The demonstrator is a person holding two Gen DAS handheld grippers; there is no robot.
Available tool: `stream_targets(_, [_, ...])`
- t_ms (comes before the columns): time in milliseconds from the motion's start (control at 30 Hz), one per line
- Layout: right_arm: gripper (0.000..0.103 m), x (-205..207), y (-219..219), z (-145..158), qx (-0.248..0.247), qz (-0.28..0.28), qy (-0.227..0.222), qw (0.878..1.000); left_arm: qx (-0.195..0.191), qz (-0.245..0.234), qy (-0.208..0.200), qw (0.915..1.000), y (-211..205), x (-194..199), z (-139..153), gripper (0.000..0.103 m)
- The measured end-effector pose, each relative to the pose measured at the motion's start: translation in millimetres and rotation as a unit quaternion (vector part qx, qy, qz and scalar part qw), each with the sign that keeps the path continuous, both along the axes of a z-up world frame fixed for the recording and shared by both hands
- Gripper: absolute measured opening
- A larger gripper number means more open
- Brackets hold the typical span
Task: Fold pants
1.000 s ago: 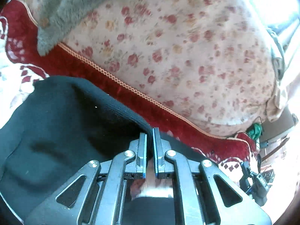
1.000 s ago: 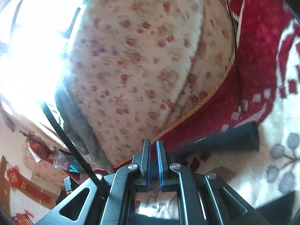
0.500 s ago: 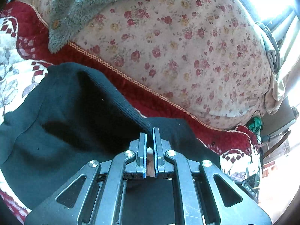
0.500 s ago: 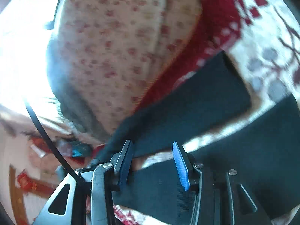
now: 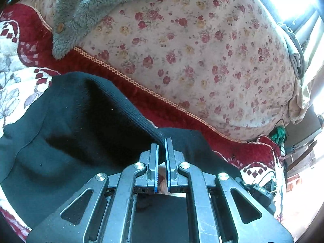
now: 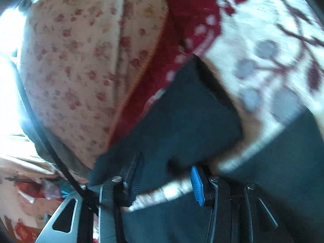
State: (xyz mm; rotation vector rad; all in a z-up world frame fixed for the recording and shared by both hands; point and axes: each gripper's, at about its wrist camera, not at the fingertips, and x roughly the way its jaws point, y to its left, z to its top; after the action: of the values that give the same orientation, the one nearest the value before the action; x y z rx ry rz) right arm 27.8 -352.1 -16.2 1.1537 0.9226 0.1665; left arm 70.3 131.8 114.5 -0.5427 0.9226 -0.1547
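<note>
The black pants (image 5: 66,133) lie rumpled on a red and white patterned bedspread (image 5: 18,66). In the left wrist view my left gripper (image 5: 161,143) is shut on a raised ribbed edge of the pants, pinching a fold of the cloth. The right wrist view is blurred by motion. There a flat black pant leg (image 6: 182,117) stretches away over the bedspread (image 6: 263,40). My right gripper (image 6: 165,174) hangs low over this leg. Its jaws stand apart and are closing, with dark cloth between them, and the blue pad (image 6: 196,184) does not press on anything I can see.
A big floral quilt (image 5: 202,50) bulges behind the pants and fills the left of the right wrist view (image 6: 81,60). A grey fleece garment (image 5: 91,6) with buttons lies on top of it. A bright window and clutter with cables (image 5: 279,131) sit at the right.
The right gripper went from shut to apart, rolled and sank towards the pant leg, which now fills its lower view. The left gripper keeps its pinch; its view shifted only slightly.
</note>
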Motion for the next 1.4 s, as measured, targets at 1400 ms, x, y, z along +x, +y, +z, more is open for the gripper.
stream_targets(1400, [0.023, -163.3, -41.9, 70.5, -0.165, 0.0, -0.034, 0.986, 0.063, 0.024, -0.019, 0.9975, 46.4, -181.9, -42.8, 0.007])
